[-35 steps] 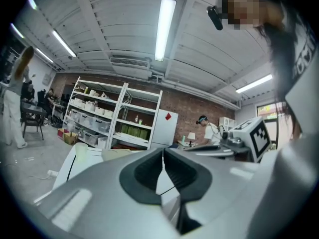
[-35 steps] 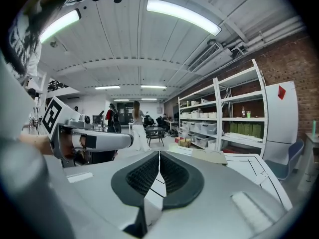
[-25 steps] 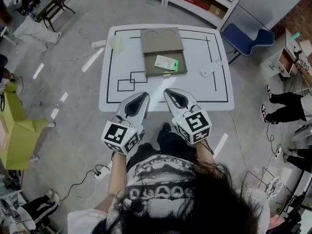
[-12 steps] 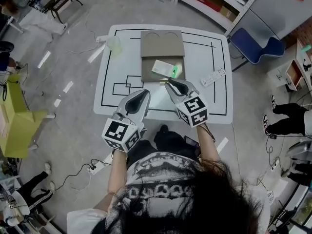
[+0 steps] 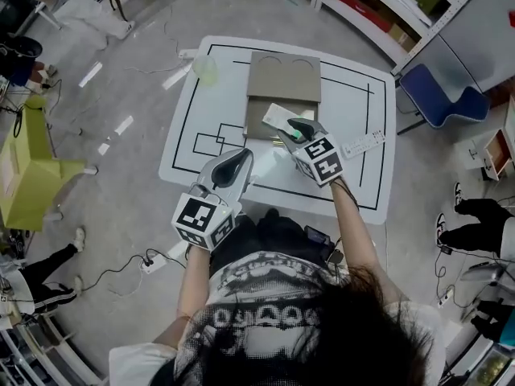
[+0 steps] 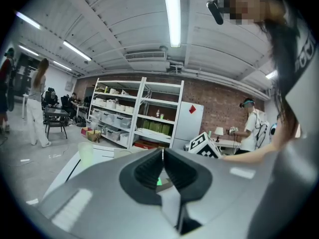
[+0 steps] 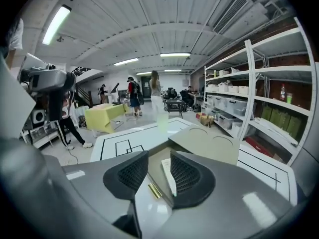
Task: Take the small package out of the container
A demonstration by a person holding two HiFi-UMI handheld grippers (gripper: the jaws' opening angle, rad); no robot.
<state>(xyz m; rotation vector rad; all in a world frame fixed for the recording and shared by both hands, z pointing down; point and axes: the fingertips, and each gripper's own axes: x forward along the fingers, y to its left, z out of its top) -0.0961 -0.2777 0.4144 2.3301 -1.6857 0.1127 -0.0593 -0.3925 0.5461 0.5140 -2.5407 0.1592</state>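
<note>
My right gripper [image 5: 291, 125] is partly open. Its jaws have just been opening, and the pads press on nothing. My left gripper [image 5: 239, 156] is closed and empty, to the left of it and further back, over the near part of the white table [image 5: 201, 79]. The small white package with a green end [image 5: 279, 116] lies flat inside the shallow brown cardboard container [image 5: 257, 127], just ahead of my right jaws, closer to the right one. I judge it to be a light and rather stiff thin carton, with a smooth printed skin that may slip. I would take it across its narrow width, near the middle, with gentle pressure so that it does not dent. The small brass-coloured clasp [image 7: 153, 190] just under my jaws should stay outside the grip.
</note>
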